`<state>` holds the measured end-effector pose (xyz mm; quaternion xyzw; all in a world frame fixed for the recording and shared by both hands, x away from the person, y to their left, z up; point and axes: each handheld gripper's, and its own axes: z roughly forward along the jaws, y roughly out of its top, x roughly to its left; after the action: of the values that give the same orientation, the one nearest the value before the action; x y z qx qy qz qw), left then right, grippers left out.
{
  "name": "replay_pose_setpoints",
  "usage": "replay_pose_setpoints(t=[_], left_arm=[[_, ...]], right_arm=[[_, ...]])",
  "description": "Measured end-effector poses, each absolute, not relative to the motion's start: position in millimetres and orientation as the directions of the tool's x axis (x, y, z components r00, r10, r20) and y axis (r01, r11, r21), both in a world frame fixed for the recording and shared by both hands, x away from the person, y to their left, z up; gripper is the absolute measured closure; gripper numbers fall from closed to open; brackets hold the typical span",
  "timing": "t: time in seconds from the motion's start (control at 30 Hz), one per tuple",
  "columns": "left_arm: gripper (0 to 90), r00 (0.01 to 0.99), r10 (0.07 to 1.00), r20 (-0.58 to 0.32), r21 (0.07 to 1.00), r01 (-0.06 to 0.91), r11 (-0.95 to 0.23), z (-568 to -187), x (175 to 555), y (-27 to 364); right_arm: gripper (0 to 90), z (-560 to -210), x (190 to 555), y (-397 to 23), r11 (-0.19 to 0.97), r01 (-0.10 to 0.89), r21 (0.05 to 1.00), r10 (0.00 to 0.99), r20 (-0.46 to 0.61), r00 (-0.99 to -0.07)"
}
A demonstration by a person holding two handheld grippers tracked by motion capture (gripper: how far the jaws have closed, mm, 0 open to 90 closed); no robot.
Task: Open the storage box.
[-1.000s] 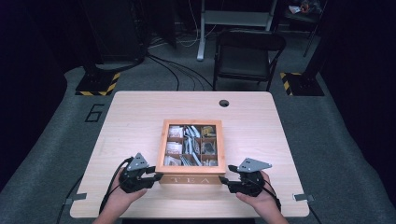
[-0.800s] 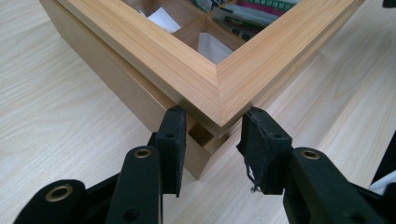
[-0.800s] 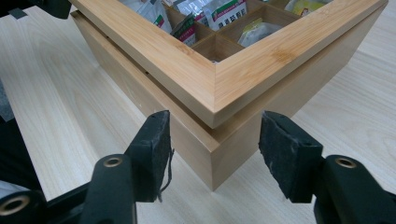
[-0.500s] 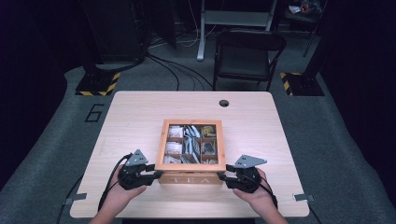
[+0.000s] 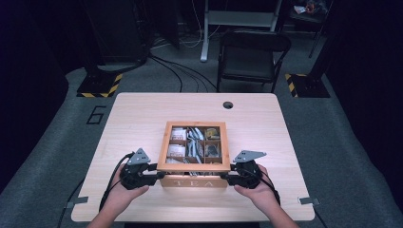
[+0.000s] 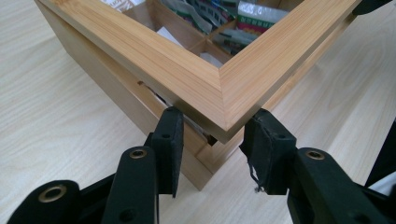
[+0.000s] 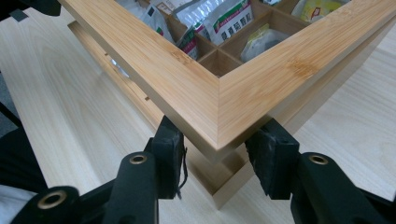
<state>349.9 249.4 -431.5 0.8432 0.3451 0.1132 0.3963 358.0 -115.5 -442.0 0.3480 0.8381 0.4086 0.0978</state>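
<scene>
Both hand-held grippers have closed in since a second ago: the left hand-held gripper and right hand-held gripper now straddle, jaws wide, the near corners of the tea box lid. Glare blurs the packets inside.

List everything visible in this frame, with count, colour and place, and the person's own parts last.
Table: one, light wood, centre of the high view.
Tea box: one, light wood, near edge of the table, marked TEA on its front.
Lid frame: one, light wood, raised off the box at both near corners.
Tea packets: several, mixed colours, in the box compartments.
Chair: one, black, beyond the table.
Left gripper: black, jaws straddling the box's near left corner.
Right gripper: black, jaws straddling the near right corner.
Hands: two, holding the grippers.
</scene>
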Motion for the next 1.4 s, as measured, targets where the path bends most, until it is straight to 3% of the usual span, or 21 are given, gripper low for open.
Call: replay_pose_setpoints(t=[0.27,0.67,0.8,1.17,1.4], left_arm=[[55.0,0.726,0.685,-0.053,0.758,0.475,-0.446,-413.7,357.1,247.8],[40.3,0.712,0.703,0.003,0.788,0.431,-0.44,-409.4,363.9,246.4],[39.9,0.71,0.704,0.024,0.793,0.415,-0.446,-406.1,364.3,245.6],[39.8,0.72,0.691,0.057,0.803,0.379,-0.461,-392.5,368.0,244.5],[40.2,0.728,0.682,0.068,0.803,0.366,-0.471,-387.8,370.4,244.5]], right_arm=[[56.6,-419.4,367.2,-118.1,0.405,0.531,0.744,0.659,0.164,-0.734],[56.6,-408.5,369.1,-120.9,0.38,0.52,0.765,0.669,0.161,-0.726],[56.6,-407.1,369.6,-122.8,0.366,0.513,0.777,0.67,0.163,-0.725],[42.4,-403.6,375.3,-130.2,0.356,0.489,0.796,0.687,0.132,-0.715],[39.6,-396.1,378.0,-130.3,0.368,0.455,0.811,0.684,0.096,-0.723]])
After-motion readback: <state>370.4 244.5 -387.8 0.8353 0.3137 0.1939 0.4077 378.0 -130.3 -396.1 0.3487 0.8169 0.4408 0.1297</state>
